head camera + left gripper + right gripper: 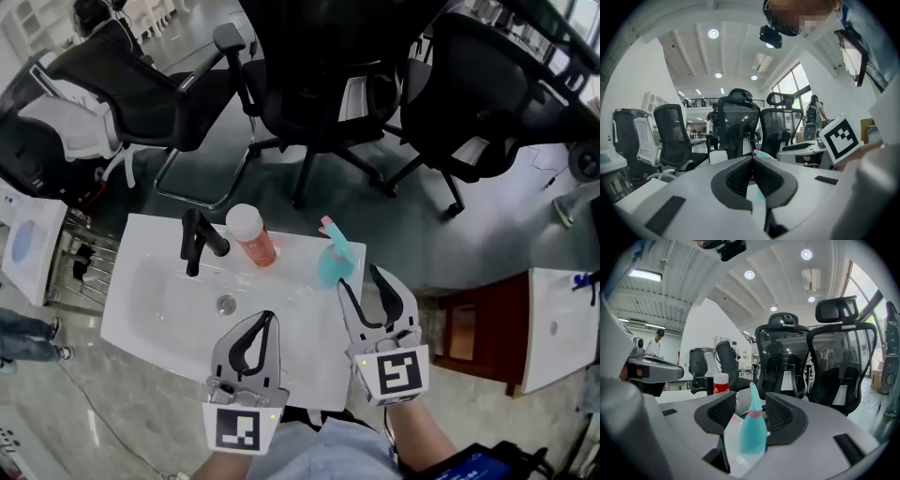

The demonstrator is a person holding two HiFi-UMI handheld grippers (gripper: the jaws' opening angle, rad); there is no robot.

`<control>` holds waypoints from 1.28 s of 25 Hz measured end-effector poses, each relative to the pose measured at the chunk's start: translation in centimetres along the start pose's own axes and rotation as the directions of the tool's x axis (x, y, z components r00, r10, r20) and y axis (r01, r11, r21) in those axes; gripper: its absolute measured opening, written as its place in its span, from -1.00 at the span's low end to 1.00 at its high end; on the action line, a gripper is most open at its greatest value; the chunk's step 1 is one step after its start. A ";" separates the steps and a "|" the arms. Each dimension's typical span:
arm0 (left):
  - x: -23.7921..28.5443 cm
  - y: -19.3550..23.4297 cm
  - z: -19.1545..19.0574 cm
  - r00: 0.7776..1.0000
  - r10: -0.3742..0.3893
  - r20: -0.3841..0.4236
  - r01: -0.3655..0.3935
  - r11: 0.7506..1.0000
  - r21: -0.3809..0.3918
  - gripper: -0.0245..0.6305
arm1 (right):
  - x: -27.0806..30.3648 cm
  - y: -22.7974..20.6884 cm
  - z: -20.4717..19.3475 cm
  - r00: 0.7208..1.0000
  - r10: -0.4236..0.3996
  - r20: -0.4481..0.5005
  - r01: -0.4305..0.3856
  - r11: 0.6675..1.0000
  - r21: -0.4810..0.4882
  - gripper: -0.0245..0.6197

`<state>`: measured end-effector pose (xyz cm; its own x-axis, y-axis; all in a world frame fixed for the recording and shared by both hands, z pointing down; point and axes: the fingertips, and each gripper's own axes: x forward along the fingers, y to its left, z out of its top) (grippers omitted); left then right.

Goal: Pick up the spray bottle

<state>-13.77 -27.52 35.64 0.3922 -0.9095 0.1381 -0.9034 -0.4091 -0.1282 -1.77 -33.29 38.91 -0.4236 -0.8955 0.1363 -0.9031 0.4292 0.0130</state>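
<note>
Teal spray bottle (334, 258) w/ pink nozzle stands upright on the rear right corner of a white washbasin (141, 309), on the flat rim, not in the bowl. Right gripper (361, 279) sits low at the basin's right edge, jaws spread wide and aimed at the bottle. In the right gripper view the bottle (753, 432) fills the gap ahead of the right gripper (751, 399), pads on either side, neither seen pressing on it. From the head view the bottle looks just past the tips rather than deep between them, though depth is hard to judge at that angle. Left gripper (270, 319) hovers over the basin's front edge, near the middle. Its jaws are pressed together w/ nothing between, confirmed in the left gripper view (753, 157). A black faucet (192, 239) stands at the rear left of the basin. Beside it, to its right, is a red bottle w/ white cap (251, 234), well apart from the spray bottle. The drain (226, 304) is in the bowl's centre. Black office chairs (319, 84) crowd the floor behind the basin.
</note>
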 end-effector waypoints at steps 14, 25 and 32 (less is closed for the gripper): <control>5.2 3.9 -4.0 0.994 -0.022 -0.106 0.016 0.998 -0.057 -0.88 | 6.8 -1.0 -3.7 0.994 0.005 -0.105 -0.003 1.000 0.026 -0.19; 6.9 4.8 -4.9 0.991 -0.025 -0.128 0.017 0.998 -0.069 -0.88 | 9.1 -1.2 -4.3 0.993 0.012 -0.122 -0.011 1.000 0.015 -0.20; 7.2 5.0 -5.0 0.991 -0.014 -0.131 0.004 0.997 -0.074 -0.88 | 9.7 -1.4 -4.0 0.994 0.010 -0.106 -0.010 1.000 0.003 -0.23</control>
<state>-16.35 -35.70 40.86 0.3784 -0.8862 0.2672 -0.9122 -0.4061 -0.0549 -4.33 -42.06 44.17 -0.4229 -0.8737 0.2402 -0.8991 0.4376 0.0087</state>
